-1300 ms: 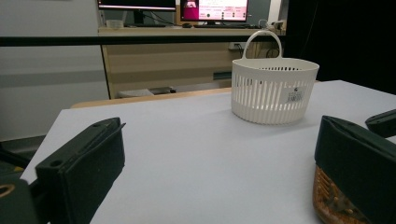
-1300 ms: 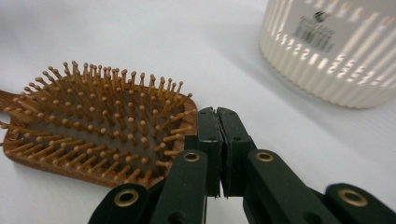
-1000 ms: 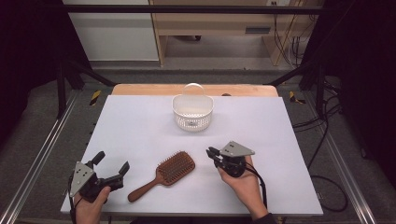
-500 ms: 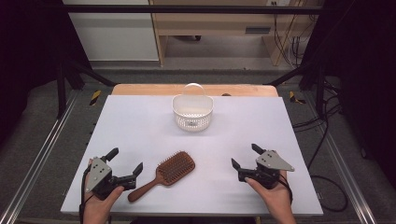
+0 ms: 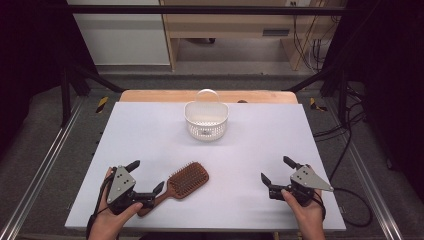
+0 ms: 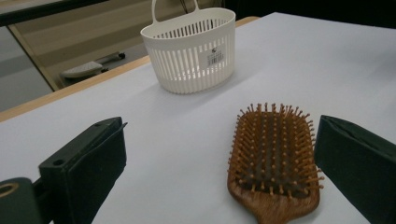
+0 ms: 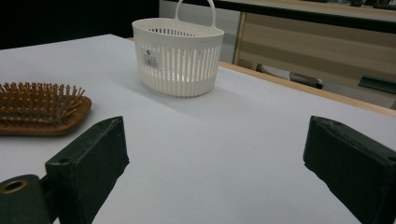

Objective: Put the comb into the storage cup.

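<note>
The wooden hairbrush (image 5: 187, 180) lies bristles-up on the bench (image 5: 260, 145), not yet lifted, well short of the white basket (image 5: 206, 120), with the left gripper (image 5: 147, 180) spread around its handle end and the right gripper (image 5: 275, 170) spread, just opened, empty.

Hairbrush (image 6: 275, 158) between open tongs (image 6: 224, 172), basket (image 6: 194, 51) beyond

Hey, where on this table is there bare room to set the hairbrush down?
Free: the wide stretch between the white basket and the right hand-held gripper, and the far left corner of the table beside the basket. Crowded: the near left, where the hairbrush lies against the left hand-held gripper.
</note>
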`<action>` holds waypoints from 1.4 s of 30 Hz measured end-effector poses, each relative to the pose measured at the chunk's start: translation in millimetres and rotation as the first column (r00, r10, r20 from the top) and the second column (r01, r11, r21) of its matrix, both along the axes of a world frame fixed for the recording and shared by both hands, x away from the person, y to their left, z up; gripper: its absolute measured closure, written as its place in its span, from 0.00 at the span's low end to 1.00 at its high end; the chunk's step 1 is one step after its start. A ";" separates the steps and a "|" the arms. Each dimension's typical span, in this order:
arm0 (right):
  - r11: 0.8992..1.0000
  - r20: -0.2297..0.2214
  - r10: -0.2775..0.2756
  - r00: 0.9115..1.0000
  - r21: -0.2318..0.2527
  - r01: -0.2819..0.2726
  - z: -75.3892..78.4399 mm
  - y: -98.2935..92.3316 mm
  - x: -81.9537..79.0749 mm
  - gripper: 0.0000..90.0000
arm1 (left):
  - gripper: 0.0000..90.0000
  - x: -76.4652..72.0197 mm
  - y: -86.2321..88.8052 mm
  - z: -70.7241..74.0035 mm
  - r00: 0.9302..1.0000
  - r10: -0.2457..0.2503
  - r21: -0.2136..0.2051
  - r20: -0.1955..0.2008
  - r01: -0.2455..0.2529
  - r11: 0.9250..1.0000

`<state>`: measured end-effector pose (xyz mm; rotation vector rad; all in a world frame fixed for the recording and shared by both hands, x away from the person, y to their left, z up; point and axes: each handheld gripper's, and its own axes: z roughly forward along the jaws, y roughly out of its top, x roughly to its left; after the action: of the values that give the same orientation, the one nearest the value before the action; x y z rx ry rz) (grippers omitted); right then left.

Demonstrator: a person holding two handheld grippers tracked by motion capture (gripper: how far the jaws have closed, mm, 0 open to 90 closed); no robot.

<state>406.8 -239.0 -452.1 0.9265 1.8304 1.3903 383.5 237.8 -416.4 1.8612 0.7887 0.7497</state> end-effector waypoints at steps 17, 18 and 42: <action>0.999 -0.004 -0.048 0.999 0.007 0.048 -6.0 -0.4 1.3 0.07 | 0.04 12.4 0.8 -17.6 0.987 -0.103 0.024 -0.125 0.107 0.994; 0.999 -0.004 -0.049 0.999 0.005 0.049 -6.3 0.3 1.4 0.07 | 0.04 12.7 0.5 -17.2 0.987 -0.103 0.020 -0.124 0.106 0.994; 0.999 0.006 -0.046 0.999 -0.006 0.046 -6.6 1.3 0.8 0.05 | 0.03 22.1 -16.5 -9.1 0.985 -0.112 -0.002 -0.130 0.113 0.994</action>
<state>407.6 -237.7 -458.7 0.9548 1.7960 1.3576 405.6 221.3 -425.5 1.9572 0.7560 0.5645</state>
